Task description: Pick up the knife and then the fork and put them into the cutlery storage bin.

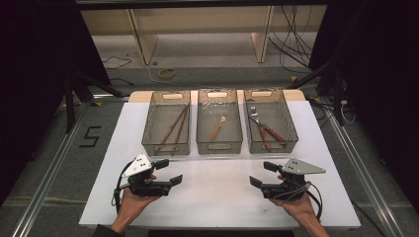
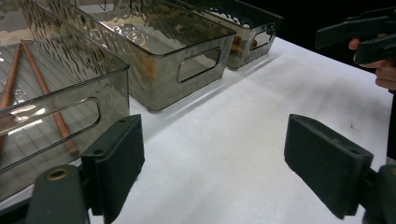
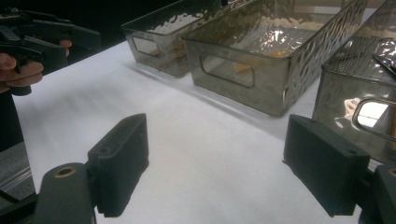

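Three smoky see-through bins stand in a row at the back of the white table [image 1: 217,192]. The left bin [image 1: 166,123] holds brown chopsticks [image 1: 173,129], the middle bin [image 1: 219,123] a small spoon [image 1: 217,127], the right bin [image 1: 270,123] brown-handled cutlery [image 1: 264,129]. My left gripper [image 1: 169,171] [image 2: 219,163] is held low over the table in front of the left bin [image 2: 56,98], open, nothing between its jaws. My right gripper [image 1: 262,173] [image 3: 222,163] is held in front of the right bin [image 3: 359,93], open too and empty. The two grippers face each other.
Bare white tabletop lies between the two grippers and in front of the bins. Metal rails run along both sides of the table. Beyond its far edge are wooden legs [image 1: 143,39] and cables [image 1: 291,34] on the floor.
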`<state>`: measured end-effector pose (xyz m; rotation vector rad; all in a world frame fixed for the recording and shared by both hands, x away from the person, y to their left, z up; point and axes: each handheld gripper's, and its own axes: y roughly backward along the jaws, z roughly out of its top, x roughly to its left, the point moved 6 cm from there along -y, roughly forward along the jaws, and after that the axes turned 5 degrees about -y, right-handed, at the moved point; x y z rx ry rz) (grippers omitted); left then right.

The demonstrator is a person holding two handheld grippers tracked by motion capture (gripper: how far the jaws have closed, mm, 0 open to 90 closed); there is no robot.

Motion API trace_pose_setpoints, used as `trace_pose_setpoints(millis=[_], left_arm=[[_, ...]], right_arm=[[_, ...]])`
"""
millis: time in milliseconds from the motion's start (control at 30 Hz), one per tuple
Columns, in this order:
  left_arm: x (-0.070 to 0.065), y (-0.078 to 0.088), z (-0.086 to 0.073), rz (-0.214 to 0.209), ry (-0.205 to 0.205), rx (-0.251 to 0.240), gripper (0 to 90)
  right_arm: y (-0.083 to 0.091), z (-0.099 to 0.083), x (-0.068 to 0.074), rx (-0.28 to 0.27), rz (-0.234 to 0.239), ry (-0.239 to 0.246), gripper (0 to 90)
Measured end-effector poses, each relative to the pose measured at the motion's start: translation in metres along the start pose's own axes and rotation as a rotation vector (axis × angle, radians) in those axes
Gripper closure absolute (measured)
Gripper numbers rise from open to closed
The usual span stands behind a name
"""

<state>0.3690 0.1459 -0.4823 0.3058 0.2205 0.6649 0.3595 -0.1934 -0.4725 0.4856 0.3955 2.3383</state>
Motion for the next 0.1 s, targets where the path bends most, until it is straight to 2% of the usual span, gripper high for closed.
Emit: trace_pose_setpoints(millis=[100], left_arm=[[0.0005,-0.0004,-0.0002,0.0,0.002,0.002,19.5]], right_arm=[[0.0001,0.0002,-0.0006,-0.002,-0.003,0.002,22.9]])
